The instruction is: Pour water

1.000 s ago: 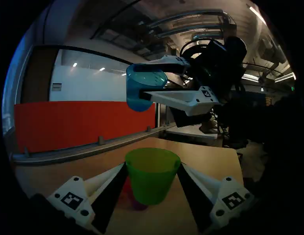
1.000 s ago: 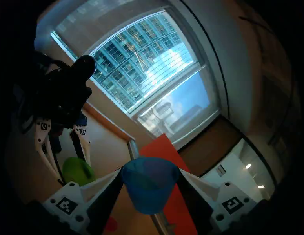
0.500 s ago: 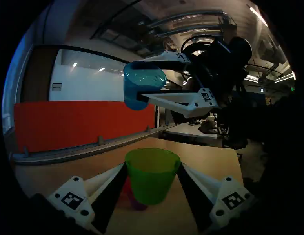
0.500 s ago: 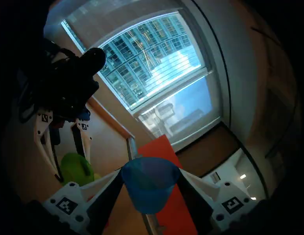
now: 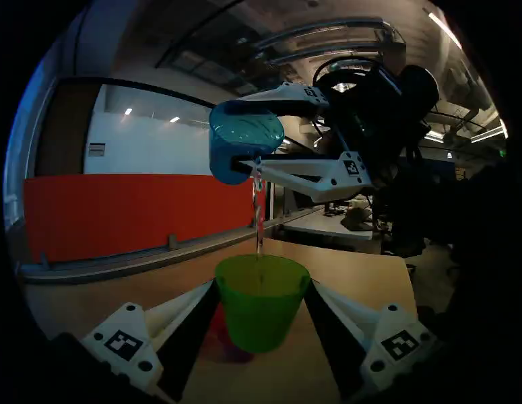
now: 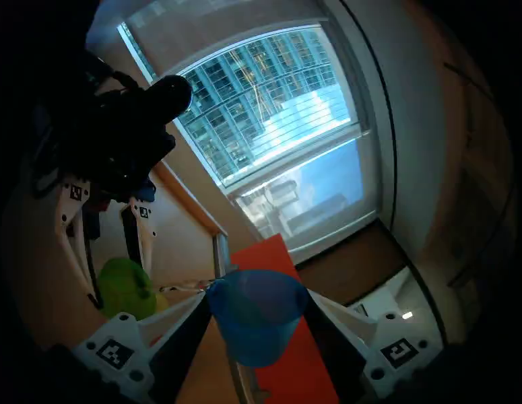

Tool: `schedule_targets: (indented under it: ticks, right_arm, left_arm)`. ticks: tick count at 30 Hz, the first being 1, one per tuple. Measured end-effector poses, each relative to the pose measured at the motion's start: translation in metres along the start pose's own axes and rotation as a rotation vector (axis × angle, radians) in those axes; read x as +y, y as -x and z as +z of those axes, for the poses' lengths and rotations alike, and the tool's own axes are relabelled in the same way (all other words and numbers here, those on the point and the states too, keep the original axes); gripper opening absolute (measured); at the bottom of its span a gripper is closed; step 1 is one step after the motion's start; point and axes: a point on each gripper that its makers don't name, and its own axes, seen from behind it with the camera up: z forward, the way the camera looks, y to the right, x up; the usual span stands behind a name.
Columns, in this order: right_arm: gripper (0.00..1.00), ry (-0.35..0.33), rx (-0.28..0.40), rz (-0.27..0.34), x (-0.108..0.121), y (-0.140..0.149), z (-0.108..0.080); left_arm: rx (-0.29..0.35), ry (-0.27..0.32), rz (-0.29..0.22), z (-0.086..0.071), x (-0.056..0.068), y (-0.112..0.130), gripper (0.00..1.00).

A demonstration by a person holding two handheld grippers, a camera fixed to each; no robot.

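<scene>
Water [image 5: 258, 215] is streaming from blue cup [image 5: 244, 138], upper center, into green cup [image 5: 262, 313], lower center. You're clamping blue cup w/ R gripper [image 6: 257, 296], green cup w/ L gripper [image 5: 261, 286]; mid-pour, next needing slow extra tilt.

Orange-red partition [image 5: 126, 212] far left, w/ pale glass wall [image 5: 159, 148] above it reflecting small ceiling lights. Wooden tabletop [image 5: 355, 273] near. Exposed pipes [image 5: 314, 30] on dark ceiling, strip lights [image 5: 490, 132] far right. Big window [image 6: 274, 128]: high-rise bldgs outside, bright daylight.
</scene>
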Motion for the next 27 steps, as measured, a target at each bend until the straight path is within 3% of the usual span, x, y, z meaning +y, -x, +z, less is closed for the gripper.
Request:
schedule_targets:
  ticks: [27]
  right_arm:
    - [0.92,0.019,-0.006,-0.090,0.0105,0.0007,0.0019]
  left_arm:
    - [-0.002,0.000,0.006,-0.0010,-0.0003,-0.0007,0.87]
